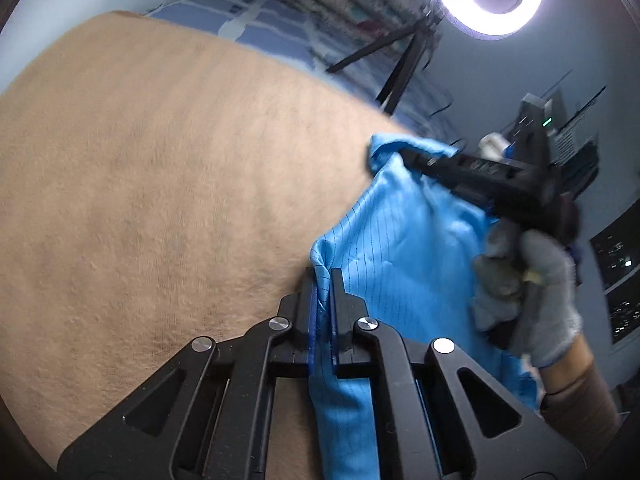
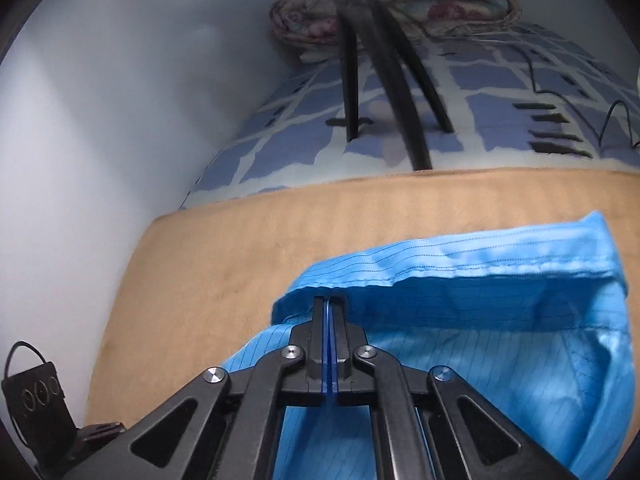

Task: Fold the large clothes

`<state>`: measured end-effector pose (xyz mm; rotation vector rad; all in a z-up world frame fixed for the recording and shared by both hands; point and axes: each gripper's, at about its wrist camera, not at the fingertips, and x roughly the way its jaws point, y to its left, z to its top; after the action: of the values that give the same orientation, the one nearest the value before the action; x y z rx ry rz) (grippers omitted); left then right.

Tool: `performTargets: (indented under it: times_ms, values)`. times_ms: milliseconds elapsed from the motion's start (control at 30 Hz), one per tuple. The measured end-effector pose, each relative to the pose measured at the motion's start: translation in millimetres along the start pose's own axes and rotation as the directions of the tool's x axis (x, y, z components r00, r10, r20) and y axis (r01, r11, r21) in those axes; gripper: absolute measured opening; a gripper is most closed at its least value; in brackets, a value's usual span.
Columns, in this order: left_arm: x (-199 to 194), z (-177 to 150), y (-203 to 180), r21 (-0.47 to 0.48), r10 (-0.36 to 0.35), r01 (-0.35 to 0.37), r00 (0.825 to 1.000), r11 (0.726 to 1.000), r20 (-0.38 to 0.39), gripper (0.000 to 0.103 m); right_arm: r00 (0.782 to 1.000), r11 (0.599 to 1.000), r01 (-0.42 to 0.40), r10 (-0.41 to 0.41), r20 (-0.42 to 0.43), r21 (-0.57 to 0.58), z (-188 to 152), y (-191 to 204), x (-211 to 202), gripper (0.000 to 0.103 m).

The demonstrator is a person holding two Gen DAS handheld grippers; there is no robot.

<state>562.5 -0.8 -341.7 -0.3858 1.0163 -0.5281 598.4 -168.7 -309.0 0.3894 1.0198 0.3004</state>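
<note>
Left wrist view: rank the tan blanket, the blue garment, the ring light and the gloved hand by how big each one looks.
1. tan blanket
2. blue garment
3. and 4. ring light and gloved hand: they look alike in size, and the hand is much nearer, so no ranking.

No readable text, labels, brands or numbers anywhere, distant screen marks too blurred to read
</note>
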Motion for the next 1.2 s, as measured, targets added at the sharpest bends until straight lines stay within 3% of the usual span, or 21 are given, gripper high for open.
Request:
performTargets:
  times_ms: [67,100,133,200,267,367,433,467,567,667,733,933,1067,1133,1167,1200]
  values:
    - [-2.0,1.3,-2.5,0.002,0.015,-0.015,1.0,1.0,-0.002,0.008,0.998,1.0,-0.018,0.018,-0.061,-0.001,0.9,5.3,0.7,0.016]
    - [-7.1,2.1,-5.1,0.01,0.021,-0.021,1.0,1.0,0.014,0.011,0.995,0.999,-0.049,0.049,-0.084,0.001,2.4,7.7,-5.8,0.03]
    - [-13.7,3.0,-8.3,0.021,0.034,-0.035,0.999,0.999,0.042,0.016,0.996,0.998,-0.064,0.063,-0.069,-0.017,4.1,10.2,-19.8,0.03]
    - [-26.0,4.6,-14.2,0.049,0.062,-0.067,0.994,0.997,0.094,0.016,0.995,0.994,-0.1,0.099,-0.021,-0.052,5.0,9.2,-55.8,0.031]
    - [-33.1,8.1,-23.0,0.065,0.041,-0.049,0.993,0.997,0.112,0.016,0.994,0.991,-0.109,0.111,0.02,-0.078,1.5,-2.4,-95.6,0.031]
    - [-31.9,11.6,-49.5,0.102,-0.03,0.021,0.996,0.995,0.081,0.016,0.997,0.99,-0.011,0.021,0.076,-0.138,-13.5,-35.6,-146.0,0.031]
    - [-28.6,8.5,-72.1,0.127,-0.069,0.062,0.997,0.99,0.045,0.023,0.997,0.989,0.064,-0.057,0.06,-0.13,-26.4,-72.2,-162.0,0.039]
    - [-21.4,7.8,-86.6,0.138,-0.087,0.084,0.996,0.987,0.021,0.03,0.997,0.993,0.061,-0.057,0.044,-0.096,-30.1,-88.8,-164.8,0.043]
    - [-3.3,12.3,-121.0,0.162,-0.104,0.105,0.994,0.981,-0.015,0.031,0.998,0.998,0.057,-0.057,0.037,0.018,-54.2,-129.0,-176.9,0.047]
    - [14.6,23.0,-153.0,0.18,-0.124,0.128,0.992,0.975,-0.035,0.032,0.994,0.994,0.104,-0.102,0.034,-0.037,-84.8,-134.1,-184.8,0.049]
    - [29.2,30.3,-170.6,0.16,-0.166,0.175,0.984,0.972,-0.067,0.039,0.987,0.984,0.157,-0.155,0.032,-0.09,-106.4,-134.3,-184.8,0.061]
    - [89.4,60.7,-186.9,0.008,-0.219,0.221,0.97,0.975,-0.102,0.042,0.995,0.996,0.09,-0.09,0.031,0.017,-123.8,-156.0,-169.5,0.061]
    - [116.8,67.6,-188.6,-0.024,-0.201,0.199,0.973,0.98,-0.112,0.042,0.999,0.998,0.026,-0.027,0.027,0.051,-115.6,-159.4,-162.3,0.058]
    - [125.6,66.3,-194.2,0.002,-0.191,0.192,0.976,0.981,-0.109,0.04,0.999,0.998,0.038,-0.039,0.013,0.045,-111.9,-156.6,-154.0,0.038]
    - [128.1,65.5,-196.7,0.022,-0.178,0.181,0.979,0.983,-0.103,0.02,0.999,0.998,0.046,-0.046,0.0,0.033,-112.6,-150.9,-146.7,0.03]
    - [130.9,64.1,-199.9,0.051,-0.147,0.153,0.984,0.987,-0.1,0.006,0.999,0.999,0.051,-0.051,-0.008,0.017,-112.9,-147.2,-143.2,0.014]
